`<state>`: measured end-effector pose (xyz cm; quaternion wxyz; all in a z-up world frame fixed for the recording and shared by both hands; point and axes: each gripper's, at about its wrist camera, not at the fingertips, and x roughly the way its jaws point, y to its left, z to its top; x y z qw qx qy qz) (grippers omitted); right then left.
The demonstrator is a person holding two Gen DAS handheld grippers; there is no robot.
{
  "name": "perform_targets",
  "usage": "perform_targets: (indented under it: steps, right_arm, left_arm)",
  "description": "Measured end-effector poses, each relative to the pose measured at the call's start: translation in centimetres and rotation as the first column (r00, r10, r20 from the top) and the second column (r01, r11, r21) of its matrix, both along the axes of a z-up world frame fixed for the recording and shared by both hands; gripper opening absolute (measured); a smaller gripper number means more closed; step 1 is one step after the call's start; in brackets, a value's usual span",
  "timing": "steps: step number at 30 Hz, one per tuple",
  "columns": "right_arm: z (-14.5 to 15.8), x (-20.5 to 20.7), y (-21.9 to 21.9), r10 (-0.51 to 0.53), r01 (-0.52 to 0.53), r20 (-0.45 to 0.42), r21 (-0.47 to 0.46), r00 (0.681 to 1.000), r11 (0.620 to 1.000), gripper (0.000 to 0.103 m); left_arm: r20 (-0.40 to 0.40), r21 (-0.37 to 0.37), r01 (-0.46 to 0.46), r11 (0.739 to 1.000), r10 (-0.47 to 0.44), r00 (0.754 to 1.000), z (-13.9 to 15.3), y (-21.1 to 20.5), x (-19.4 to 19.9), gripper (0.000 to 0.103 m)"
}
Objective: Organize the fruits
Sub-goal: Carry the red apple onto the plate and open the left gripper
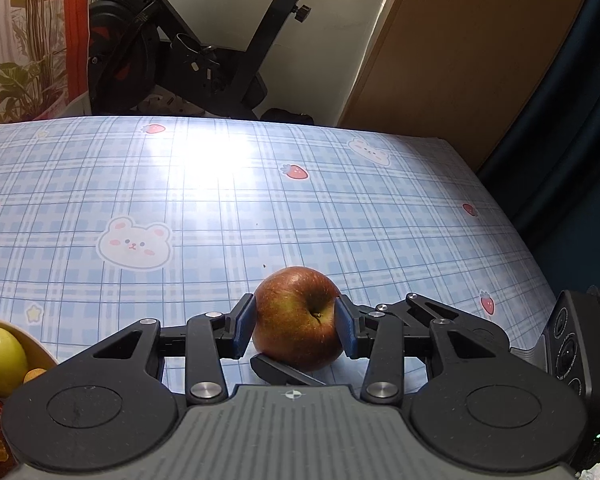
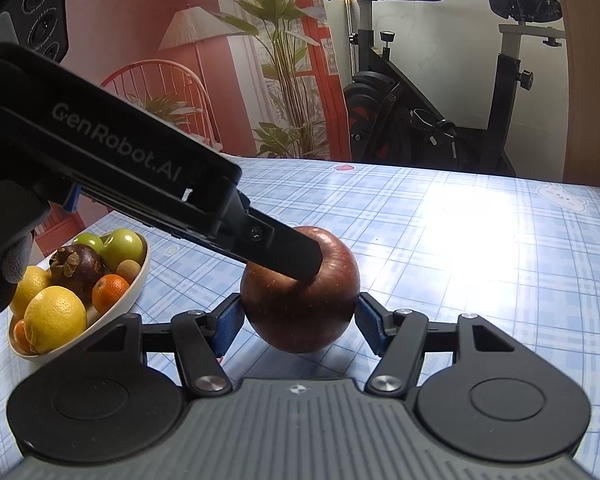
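Observation:
A red apple (image 1: 296,316) sits low over the blue checked tablecloth (image 1: 220,208). My left gripper (image 1: 296,328) is shut on it, a blue pad against each side. In the right wrist view the same apple (image 2: 300,312) is also held between the blue pads of my right gripper (image 2: 300,320). There one black finger (image 2: 284,250) of the left gripper reaches in from the upper left and lies across the apple's top. A dark finger (image 1: 280,370) of the right gripper shows under the apple in the left wrist view. I cannot tell whether the apple touches the cloth.
A cream bowl (image 2: 116,310) at the left holds lemons, green apples, an orange and a mangosteen (image 2: 78,266); its edge (image 1: 32,338) shows at lower left. A gloved hand (image 2: 0,268) holds the left gripper. An exercise bike (image 2: 440,112) stands beyond the table's far edge.

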<state>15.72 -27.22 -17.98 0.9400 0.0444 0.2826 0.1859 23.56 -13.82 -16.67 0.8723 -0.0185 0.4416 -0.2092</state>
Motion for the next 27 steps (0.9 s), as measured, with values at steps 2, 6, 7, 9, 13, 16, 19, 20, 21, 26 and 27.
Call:
perform_targets:
  steps: [2,6,7,9,13,16,19,20,21,26,27]
  right_arm:
    - [0.0,-0.5,0.3,0.009,-0.008,0.004,-0.003,1.000,1.000,0.063]
    - [0.0,-1.7,1.0,0.020,-0.020,0.011,-0.013,1.000,1.000,0.063]
    - [-0.1,-2.0,1.3,0.018,-0.018,0.011,-0.016,1.000,1.000,0.063]
    - [0.0,-2.7,1.8,0.013,-0.013,0.011,-0.015,1.000,1.000,0.063]
    - [0.2,-3.7,2.8,0.023,-0.023,0.001,0.018,1.000,1.000,0.063]
    - [0.6,-4.2,4.0,0.038,-0.037,-0.018,0.042,0.999,0.998,0.063]
    - [1.4,-4.3,6.0,0.077,-0.077,-0.012,0.001,0.997,0.997,0.063]
    - [1.9,-4.2,6.7,0.092,-0.092,-0.011,-0.005,0.996,0.996,0.063]
    - [2.2,-4.1,7.2,0.100,-0.100,-0.012,-0.005,0.995,0.995,0.063]
    - [4.5,-2.9,10.7,0.163,-0.162,0.017,-0.037,0.987,0.986,0.063]
    - [4.8,-2.6,11.4,0.177,-0.176,0.023,-0.041,0.984,0.984,0.063]
  left_arm:
    - [-0.001,0.000,0.006,1.000,-0.006,1.000,0.1,0.4,-0.6,0.045]
    - [-0.013,-0.024,-0.006,1.000,0.005,1.000,0.1,1.4,-1.9,0.045]
    - [-0.015,-0.028,-0.008,1.000,0.008,1.000,0.1,1.6,-2.2,0.045]
    - [-0.008,-0.027,-0.007,1.000,0.007,1.000,0.1,2.0,-3.1,0.045]
    - [-0.008,-0.017,-0.011,1.000,0.011,1.000,0.6,2.8,-4.6,0.044]
    - [-0.013,-0.028,-0.030,0.999,0.030,0.999,1.0,4.4,-5.7,0.044]
    - [-0.013,-0.043,-0.050,0.998,0.050,0.999,1.7,6.6,-6.5,0.045]
    - [-0.012,-0.056,-0.063,0.996,0.062,0.998,2.1,7.5,-6.6,0.044]
    - [-0.009,-0.064,-0.072,0.995,0.072,0.997,2.4,8.2,-6.8,0.044]
    - [0.026,-0.111,-0.127,0.986,0.131,0.991,4.8,12.1,-7.3,0.044]
    - [0.034,-0.121,-0.138,0.983,0.143,0.989,5.2,13.0,-7.5,0.044]
